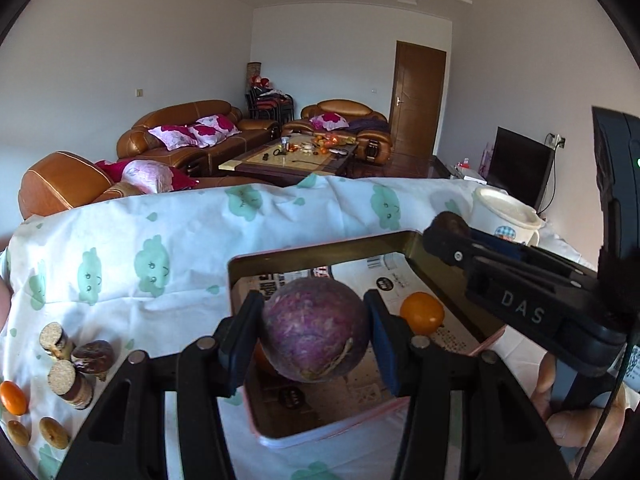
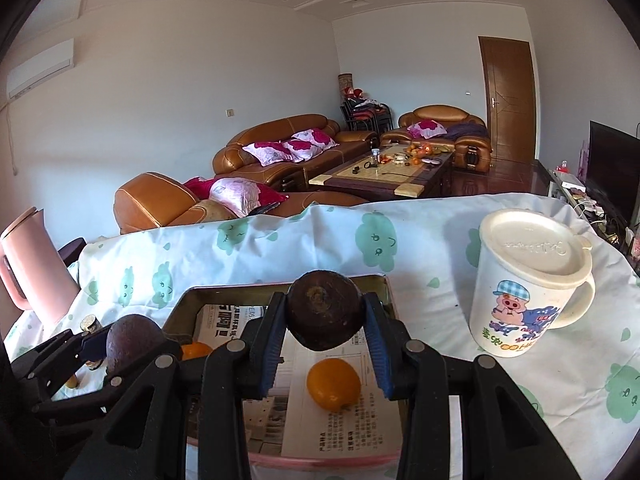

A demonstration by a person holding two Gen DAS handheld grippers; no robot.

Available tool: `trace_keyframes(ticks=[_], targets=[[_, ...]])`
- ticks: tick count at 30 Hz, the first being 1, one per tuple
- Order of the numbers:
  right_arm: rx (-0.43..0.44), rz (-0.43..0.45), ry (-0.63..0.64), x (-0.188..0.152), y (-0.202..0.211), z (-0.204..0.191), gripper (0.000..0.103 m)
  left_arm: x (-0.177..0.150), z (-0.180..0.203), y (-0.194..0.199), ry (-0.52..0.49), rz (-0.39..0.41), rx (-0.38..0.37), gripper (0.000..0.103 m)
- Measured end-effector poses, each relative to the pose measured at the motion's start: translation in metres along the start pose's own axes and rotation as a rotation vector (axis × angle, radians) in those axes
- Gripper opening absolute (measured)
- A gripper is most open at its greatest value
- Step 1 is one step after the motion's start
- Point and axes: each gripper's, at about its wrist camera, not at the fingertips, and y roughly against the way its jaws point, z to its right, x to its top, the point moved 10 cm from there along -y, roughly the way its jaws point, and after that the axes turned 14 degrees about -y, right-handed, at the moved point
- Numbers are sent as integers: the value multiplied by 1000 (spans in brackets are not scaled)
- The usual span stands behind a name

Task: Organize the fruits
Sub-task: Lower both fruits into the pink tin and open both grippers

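Clamped between the blue pads of the left gripper point(image 1: 316, 334) is a round purple fruit point(image 1: 316, 330); both pads press on its sides, and the fruit is clear of any surface. Directly below and beyond this gripper lies a shallow tin tray point(image 1: 320, 250) lined with printed paper. One orange fruit point(image 1: 422, 313) rests on the paper, just right of the gripper's right finger. A second orange shape shows partly behind the purple fruit, low on the left.

The right gripper point(image 2: 325, 322) holds a smaller dark brown fruit point(image 2: 325, 310) in the same manner, pads pressing on both sides, jaws set narrow. An orange fruit point(image 2: 333, 385) lies on the tray paper directly below this gripper. Another orange fruit point(image 2: 196, 350) lies further left, partly hidden behind the gripper body. In the right wrist view the left gripper enters from the left edge with its purple fruit above the tray's left side.

Left of the left gripper, on the cloud-print cloth point(image 1: 160, 232), stand two small cork-stoppered jars point(image 1: 68, 368) with a dark brown fruit point(image 1: 94, 356) touching them. An orange fruit point(image 1: 13, 398) and two brownish round pieces point(image 1: 54, 432) lie nearer the left edge.

Right of the right gripper stands a white lidded mug point(image 2: 528, 284) with a cartoon print. A pink jug point(image 2: 28, 264) stands far left. Sofas point(image 2: 276, 148) and a low table point(image 2: 384, 176) fill the room beyond.
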Motion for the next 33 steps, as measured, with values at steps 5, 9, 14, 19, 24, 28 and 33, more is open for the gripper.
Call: trace_keyframes(ticks=[5, 9, 14, 19, 24, 28, 33], targets=[[4, -49, -20, 0, -17, 12, 40, -4, 26, -17, -56, -44, -11, 53], [11, -104, -26, -10, -32, 13, 40, -8, 32, -24, -69, -83, -8, 53], [10, -134, -22, -17, -38, 12, 40, -12, 31, -28, -53, -112, -10, 53], [16, -158, -16, -24, -42, 10, 41, -12, 31, -30, -57, -121, -7, 54], [28, -167, -30, -26, -42, 8, 42, -7, 30, -20, -77, -84, 41, 71], [57, -140, -63, -20, -35, 7, 45, -3, 29, -10, -90, -43, 82, 93], [84, 10, -104, 2, -9, 9, 77, 3, 25, 11, -91, 41, 135, 103]])
